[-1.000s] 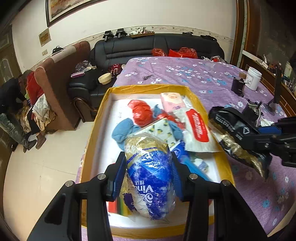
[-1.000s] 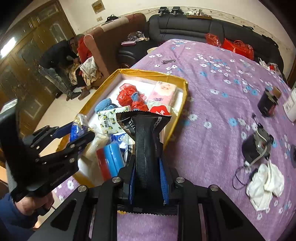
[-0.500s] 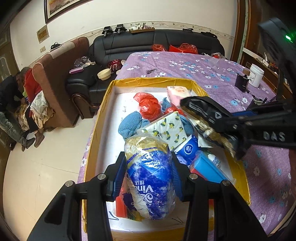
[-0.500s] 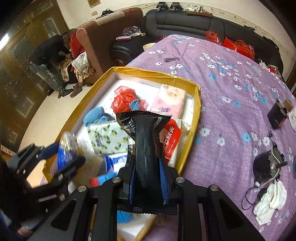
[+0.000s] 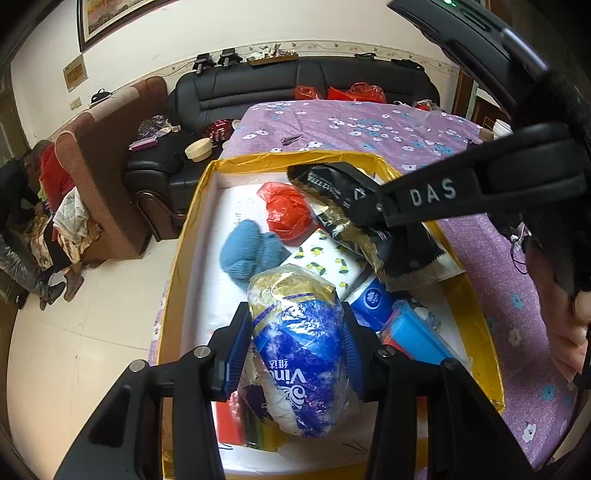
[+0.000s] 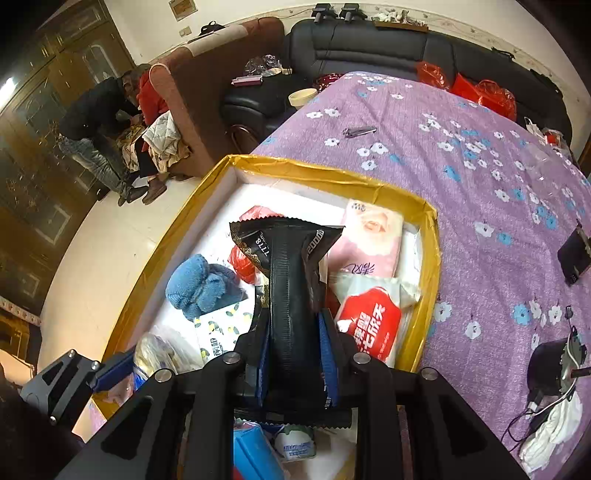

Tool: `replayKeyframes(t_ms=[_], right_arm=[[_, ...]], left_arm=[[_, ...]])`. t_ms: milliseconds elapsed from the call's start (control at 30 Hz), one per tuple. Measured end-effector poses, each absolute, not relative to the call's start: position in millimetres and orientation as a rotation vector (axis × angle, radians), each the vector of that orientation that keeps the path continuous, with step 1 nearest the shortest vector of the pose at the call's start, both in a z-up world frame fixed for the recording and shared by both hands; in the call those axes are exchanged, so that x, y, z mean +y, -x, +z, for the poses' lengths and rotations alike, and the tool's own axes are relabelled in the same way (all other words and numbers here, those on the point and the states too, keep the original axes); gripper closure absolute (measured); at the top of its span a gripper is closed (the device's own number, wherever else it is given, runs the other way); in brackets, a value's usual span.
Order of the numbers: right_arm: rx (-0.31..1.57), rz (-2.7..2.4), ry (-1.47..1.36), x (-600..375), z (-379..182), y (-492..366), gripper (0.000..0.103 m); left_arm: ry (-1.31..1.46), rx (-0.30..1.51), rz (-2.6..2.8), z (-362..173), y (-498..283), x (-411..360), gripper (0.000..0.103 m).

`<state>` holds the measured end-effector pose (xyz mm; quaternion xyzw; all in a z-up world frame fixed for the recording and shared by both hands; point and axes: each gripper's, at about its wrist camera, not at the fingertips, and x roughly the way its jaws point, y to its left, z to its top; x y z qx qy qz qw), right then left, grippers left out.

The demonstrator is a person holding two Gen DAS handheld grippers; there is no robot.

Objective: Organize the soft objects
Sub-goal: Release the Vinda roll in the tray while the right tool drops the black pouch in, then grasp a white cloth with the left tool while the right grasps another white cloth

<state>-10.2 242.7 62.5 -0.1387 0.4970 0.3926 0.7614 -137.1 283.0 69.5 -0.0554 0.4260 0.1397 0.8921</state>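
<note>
A blue-and-gold plastic-wrapped tissue roll pack (image 5: 303,354) is clamped between the pads of the left hand-held gripper (image 5: 295,347), above the near end of a gold-rimmed, white-lined shallow box (image 5: 192,221) set on the purple floral-covered desk (image 6: 461,155). A black foil snack pouch (image 6: 291,314) is gripped by the right hand-held gripper (image 6: 295,354) over the box's middle, above a blue knitted item (image 6: 199,284), a red plastic bag (image 5: 288,214) and a pink tissue pack (image 6: 373,240).

A home living room: a black leather sofa (image 5: 295,92) along the top wall, a brown armchair (image 5: 107,155) at left, a framed picture (image 5: 110,14) upper left, wooden cabinets (image 6: 55,110).
</note>
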Motion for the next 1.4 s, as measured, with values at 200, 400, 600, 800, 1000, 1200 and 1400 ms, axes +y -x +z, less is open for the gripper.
replayKeyframes(t_ms=[200, 400, 600, 800, 1000, 1200, 1400], right_arm=[[1.107, 0.876, 0.257, 224, 68, 7, 0.067], [1.090, 0.873, 0.160, 178, 84, 6, 0.061], [1.096, 0.783, 0.088, 105, 85, -10, 0.060], [1.121, 0.578, 0.024, 11, 69, -43, 0.057], [1.113, 0.340, 0.033, -75, 53, -76, 0.033], [1.162, 0.295, 0.021, -116, 32, -100, 0.030], [1.188, 0.315, 0.027, -124, 13, -106, 0.081]], left_arm=[[0.159, 0.882, 0.257, 71, 137, 282, 0.040], [0.152, 0.852, 0.237, 82, 133, 269, 0.033], [0.133, 0.836, 0.208, 93, 122, 247, 0.033], [0.101, 0.833, 0.176, 102, 109, 216, 0.033], [0.073, 0.842, 0.140, 102, 98, 182, 0.032], [0.060, 0.868, 0.116, 98, 90, 146, 0.032], [0.049, 0.895, 0.090, 92, 82, 113, 0.032]])
